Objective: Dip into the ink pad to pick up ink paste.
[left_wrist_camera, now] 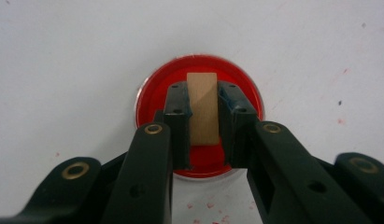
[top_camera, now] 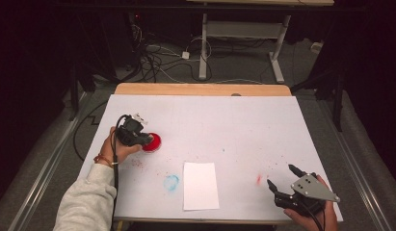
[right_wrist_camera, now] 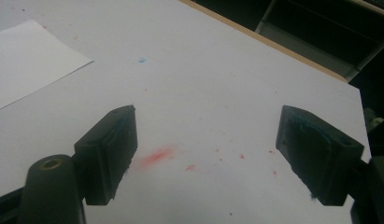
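White paper covers the bench (top_camera: 244,120), speckled with red and blue paint. At its left, the left gripper (left_wrist_camera: 203,109) has its fingers clamped on a small wooden block (left_wrist_camera: 202,105), held upright over a round dish of red paint (left_wrist_camera: 152,93). Well apart at the right, the right gripper (right_wrist_camera: 206,154) rests with fingers wide apart, holding nothing, near a blank paper sheet (top_camera: 200,185).

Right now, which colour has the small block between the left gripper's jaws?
Light tan, like bare wood; the block shows best in the left gripper view, above the red dish.
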The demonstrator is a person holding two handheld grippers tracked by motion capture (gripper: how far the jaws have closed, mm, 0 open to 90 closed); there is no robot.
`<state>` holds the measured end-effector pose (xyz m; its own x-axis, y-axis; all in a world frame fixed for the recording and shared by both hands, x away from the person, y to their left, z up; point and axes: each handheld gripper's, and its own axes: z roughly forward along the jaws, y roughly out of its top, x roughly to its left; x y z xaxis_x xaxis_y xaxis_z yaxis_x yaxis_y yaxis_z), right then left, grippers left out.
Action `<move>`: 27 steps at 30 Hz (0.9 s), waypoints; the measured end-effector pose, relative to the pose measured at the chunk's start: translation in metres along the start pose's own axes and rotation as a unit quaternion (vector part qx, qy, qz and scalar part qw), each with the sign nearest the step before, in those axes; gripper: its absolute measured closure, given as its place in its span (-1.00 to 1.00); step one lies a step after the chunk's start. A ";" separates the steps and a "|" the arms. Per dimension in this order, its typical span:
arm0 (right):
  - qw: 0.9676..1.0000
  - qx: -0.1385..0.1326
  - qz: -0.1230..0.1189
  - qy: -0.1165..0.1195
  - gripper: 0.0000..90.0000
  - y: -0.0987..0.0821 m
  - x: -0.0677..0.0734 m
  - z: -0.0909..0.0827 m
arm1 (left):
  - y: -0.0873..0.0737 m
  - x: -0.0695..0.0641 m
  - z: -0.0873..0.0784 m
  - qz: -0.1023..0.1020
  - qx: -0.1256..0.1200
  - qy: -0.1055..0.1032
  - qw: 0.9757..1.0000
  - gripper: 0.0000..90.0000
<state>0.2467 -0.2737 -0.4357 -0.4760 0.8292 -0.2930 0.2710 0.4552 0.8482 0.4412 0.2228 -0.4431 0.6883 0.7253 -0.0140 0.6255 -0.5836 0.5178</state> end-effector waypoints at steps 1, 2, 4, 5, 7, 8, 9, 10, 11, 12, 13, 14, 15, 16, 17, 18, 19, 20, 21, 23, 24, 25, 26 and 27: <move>1.000 0.002 -0.002 -0.002 -0.53 0.000 0.000 0.000 | 0.000 0.000 0.000 0.000 0.000 0.000 1.000 0.64; 1.000 0.002 -0.002 -0.002 -0.53 0.000 0.000 0.000 | 0.000 0.000 0.000 0.000 0.001 -0.001 1.000 0.64; 1.000 0.002 -0.003 -0.004 -0.53 0.000 -0.001 0.000 | -0.001 0.001 0.001 -0.003 0.000 -0.004 1.000 0.64; 1.000 0.001 -0.001 -0.005 -0.53 0.000 0.000 -0.001 | -0.002 0.003 0.001 -0.008 -0.003 -0.009 1.000 0.64; 1.000 0.000 -0.001 -0.005 -0.53 0.000 -0.001 -0.001 | -0.003 0.005 0.002 -0.016 -0.008 -0.016 1.000 0.64; 1.000 0.000 -0.002 -0.006 -0.53 0.000 0.000 -0.001 | -0.004 0.007 0.002 -0.020 -0.011 -0.022 1.000 0.64; 1.000 0.000 -0.001 -0.006 -0.53 0.000 0.000 -0.001 | -0.005 0.008 0.003 -0.023 -0.013 -0.026 0.999 0.64; 1.000 0.000 -0.001 -0.006 -0.53 0.000 0.000 -0.001 | -0.006 0.009 0.003 -0.027 -0.015 -0.028 0.999 0.64; 1.000 0.000 -0.002 -0.006 -0.53 0.000 0.000 -0.001 | -0.006 0.008 0.003 -0.026 -0.014 -0.027 0.999 0.64; 1.000 -0.001 -0.001 -0.006 -0.53 0.000 0.000 -0.001 | -0.005 0.008 0.003 -0.026 -0.013 -0.025 0.999 0.64; 1.000 0.000 -0.001 -0.007 -0.53 0.000 0.000 -0.001 | -0.005 0.008 0.004 -0.026 -0.013 -0.025 0.999 0.64; 1.000 0.000 -0.003 -0.009 -0.53 0.000 0.000 -0.001 | -0.005 0.007 0.004 -0.026 -0.012 -0.023 0.999 0.64; 1.000 0.000 -0.004 -0.009 -0.53 0.000 0.000 -0.001 | -0.005 0.007 0.004 -0.026 -0.012 -0.021 0.999 0.64; 1.000 0.000 -0.004 -0.009 -0.53 0.000 0.000 -0.001 | -0.005 0.005 0.004 -0.024 -0.012 -0.017 0.999 0.64; 1.000 0.000 -0.004 -0.009 -0.53 0.000 0.000 -0.002 | -0.005 0.004 0.004 -0.023 -0.010 -0.014 1.000 0.64; 1.000 -0.001 -0.004 -0.011 -0.53 0.001 0.000 -0.002 | -0.005 0.003 0.004 -0.020 -0.008 -0.011 1.000 0.64; 1.000 -0.001 -0.003 -0.011 -0.53 0.000 0.000 -0.001 | -0.004 0.002 0.005 -0.018 -0.008 -0.006 1.000 0.64; 1.000 -0.002 -0.005 -0.011 -0.53 0.000 -0.001 -0.001 | -0.004 0.002 0.005 -0.018 -0.008 -0.006 1.000 0.64; 1.000 0.001 -0.003 -0.012 -0.53 0.000 0.000 -0.001 | -0.005 0.002 0.005 -0.016 -0.008 -0.006 1.000 0.64; 1.000 0.001 -0.003 -0.011 -0.53 0.000 -0.001 -0.001 | -0.006 0.003 0.005 -0.021 -0.013 -0.010 1.000 0.64; 1.000 0.001 -0.003 -0.011 -0.53 0.000 -0.001 -0.001 | -0.006 0.003 0.005 -0.020 -0.013 -0.009 1.000 0.64; 1.000 0.001 -0.002 -0.012 -0.53 0.000 -0.002 -0.001 | -0.005 0.002 0.004 -0.019 -0.012 -0.006 1.000 0.64; 1.000 0.001 0.001 -0.013 -0.53 0.000 -0.002 -0.002 | -0.004 0.000 0.004 -0.017 -0.012 -0.001 1.000 0.65; 1.000 0.000 0.003 -0.014 -0.53 0.000 -0.002 -0.002 | -0.003 -0.002 0.003 -0.011 -0.009 0.006 1.000 0.65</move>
<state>0.2461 -0.2760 -0.4341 -0.4506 0.8405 -0.3008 0.2734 0.4507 0.8498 0.4393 0.2222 -0.4473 0.6696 0.7426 -0.0150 0.6339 -0.5608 0.5326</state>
